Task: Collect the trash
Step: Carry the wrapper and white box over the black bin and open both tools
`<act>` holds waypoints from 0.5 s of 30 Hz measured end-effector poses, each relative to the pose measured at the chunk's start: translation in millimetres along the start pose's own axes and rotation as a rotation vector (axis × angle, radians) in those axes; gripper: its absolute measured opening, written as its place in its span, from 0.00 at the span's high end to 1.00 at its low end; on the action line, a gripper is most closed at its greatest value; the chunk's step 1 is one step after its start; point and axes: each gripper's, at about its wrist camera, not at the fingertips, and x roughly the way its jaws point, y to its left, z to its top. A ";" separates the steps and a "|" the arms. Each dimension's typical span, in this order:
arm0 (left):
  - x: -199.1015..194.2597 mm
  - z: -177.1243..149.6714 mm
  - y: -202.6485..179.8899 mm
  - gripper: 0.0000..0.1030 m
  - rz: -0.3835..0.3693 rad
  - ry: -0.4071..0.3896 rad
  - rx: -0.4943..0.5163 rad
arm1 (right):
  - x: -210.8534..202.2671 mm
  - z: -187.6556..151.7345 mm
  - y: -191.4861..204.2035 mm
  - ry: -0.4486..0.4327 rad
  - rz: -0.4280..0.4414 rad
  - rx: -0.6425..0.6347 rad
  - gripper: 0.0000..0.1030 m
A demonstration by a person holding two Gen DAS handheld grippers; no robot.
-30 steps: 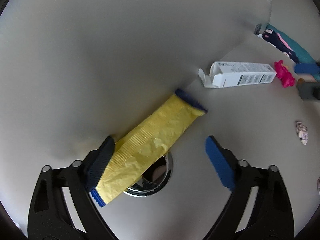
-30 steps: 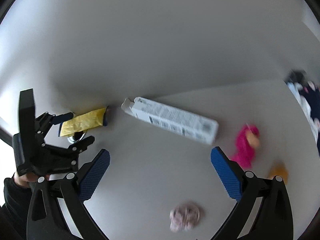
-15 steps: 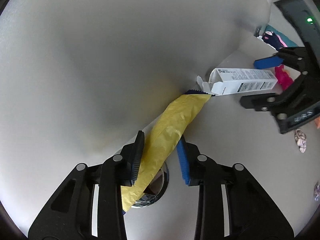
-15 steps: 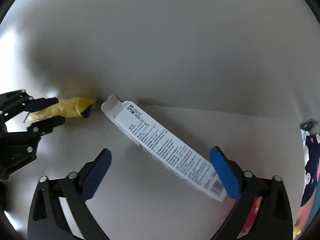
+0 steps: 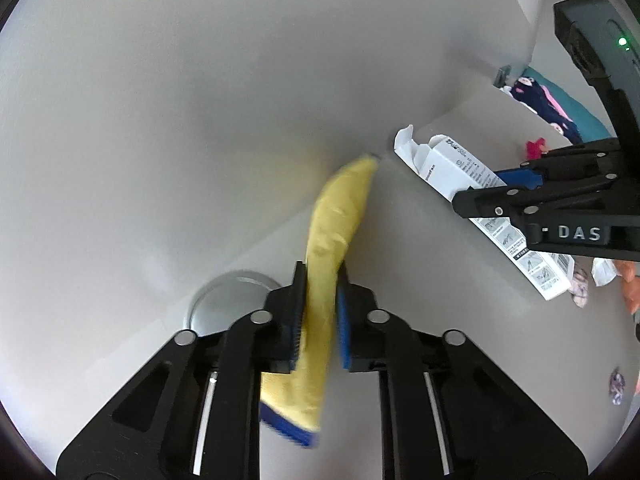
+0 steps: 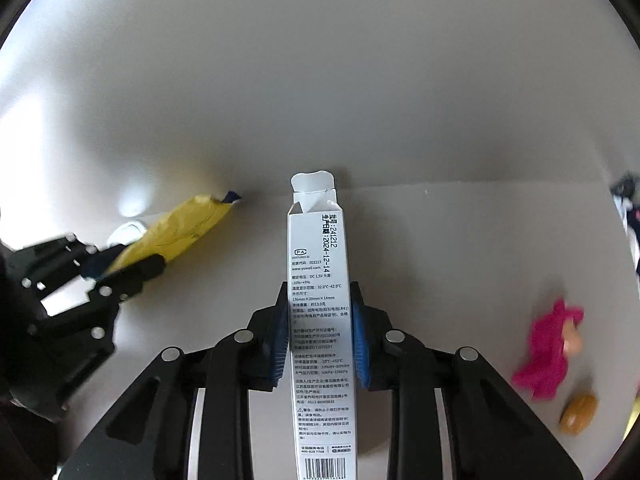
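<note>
one yellow wrapper (image 5: 332, 232); one white carton (image 6: 320, 320)

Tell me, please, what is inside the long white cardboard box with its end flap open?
Long white cardboard box: the open end shows only pale inner walls. Deeper contents are hidden; the right gripper is closing on its sides.

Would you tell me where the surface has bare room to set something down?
Bare surface lies between the yellow wrapper and the white box, and between that box and the pink toy. It is crowded at the right edge, around the toy and the orange piece.
</note>
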 end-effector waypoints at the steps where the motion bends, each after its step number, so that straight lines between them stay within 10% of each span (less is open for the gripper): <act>1: -0.6 0.0 -2.7 0.91 -0.003 0.002 -0.002 | -5.8 -3.8 0.4 -0.005 -0.002 0.008 0.72; 15: -68.6 -23.4 -65.6 0.94 -0.063 -0.042 0.078 | -124.2 -96.9 -9.0 -0.127 0.002 0.153 0.72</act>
